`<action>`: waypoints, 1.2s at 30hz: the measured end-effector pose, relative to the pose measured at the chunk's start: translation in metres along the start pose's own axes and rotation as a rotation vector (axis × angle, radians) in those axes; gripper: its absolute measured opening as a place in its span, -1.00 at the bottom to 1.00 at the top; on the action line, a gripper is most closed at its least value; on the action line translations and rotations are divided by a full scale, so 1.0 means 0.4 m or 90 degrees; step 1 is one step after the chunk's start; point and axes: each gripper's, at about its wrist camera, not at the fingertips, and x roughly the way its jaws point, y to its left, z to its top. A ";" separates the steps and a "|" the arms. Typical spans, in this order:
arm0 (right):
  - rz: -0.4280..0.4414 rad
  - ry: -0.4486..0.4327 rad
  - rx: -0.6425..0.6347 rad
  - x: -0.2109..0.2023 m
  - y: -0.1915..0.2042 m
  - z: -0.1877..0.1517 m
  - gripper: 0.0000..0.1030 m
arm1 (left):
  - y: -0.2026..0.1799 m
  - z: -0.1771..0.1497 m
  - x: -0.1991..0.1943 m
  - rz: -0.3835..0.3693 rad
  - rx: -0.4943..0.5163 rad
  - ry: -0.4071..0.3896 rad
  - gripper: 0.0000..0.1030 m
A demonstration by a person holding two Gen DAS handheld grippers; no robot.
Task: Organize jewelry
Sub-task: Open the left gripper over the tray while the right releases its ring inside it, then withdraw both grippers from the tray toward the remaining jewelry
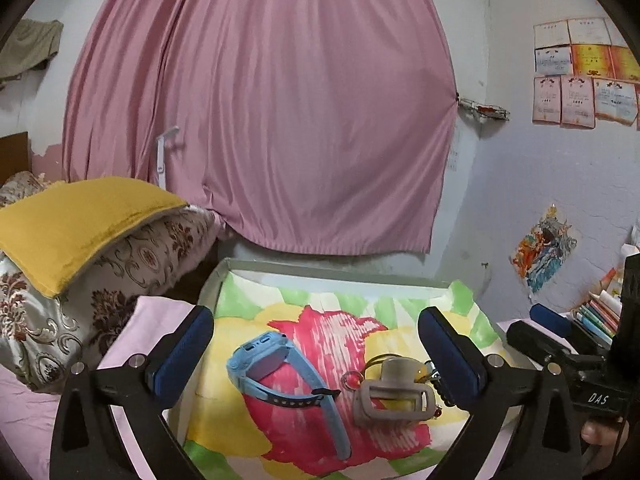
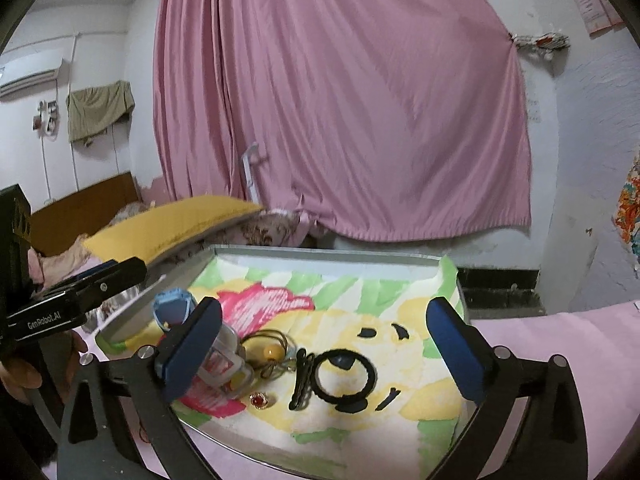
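Watch [image 1: 280, 376] between spread left claw [image 1: 316, 344] fingers

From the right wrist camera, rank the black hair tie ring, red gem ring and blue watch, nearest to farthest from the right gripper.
1. Black hair tie ring, centre, between the fingers.
2. Red gem ring, left of it.
3. Blue watch, far left, behind the left finger.

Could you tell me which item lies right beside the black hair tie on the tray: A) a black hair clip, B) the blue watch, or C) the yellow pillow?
A: the black hair clip lies just left of the black hair tie.
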 end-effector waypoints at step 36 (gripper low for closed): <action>0.092 0.059 -0.070 -0.169 0.120 -0.102 0.96 | 0.095 -0.107 -0.227 -0.037 0.049 0.062 0.99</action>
